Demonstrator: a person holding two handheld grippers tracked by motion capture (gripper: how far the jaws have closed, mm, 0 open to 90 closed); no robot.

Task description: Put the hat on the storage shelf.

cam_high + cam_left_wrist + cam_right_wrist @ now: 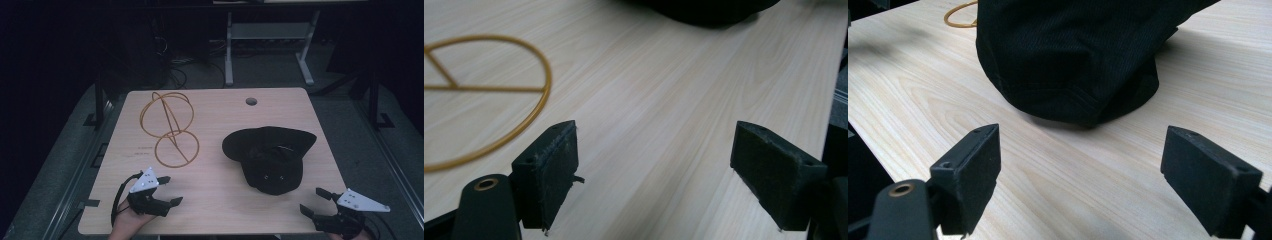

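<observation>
A black cap point(270, 155) lies upside down on the right half of the light wooden table point(220, 115); it looms close ahead in the right gripper view point(1068, 55). A gold wire stand point(169, 127) made of rings sits at the left back, its base ring point(484, 95) flat on the wood. My left gripper point(170, 190) rests near the front left edge, open and empty point(654, 175). My right gripper point(314, 200) sits at the front right corner, open and empty point(1080, 175), just short of the cap.
A round cable hole point(251, 101) is in the table's far edge. Beyond the table stand a white desk frame point(270, 45) and loose cables point(175, 65) on a dark floor. Bare wood lies between the two grippers.
</observation>
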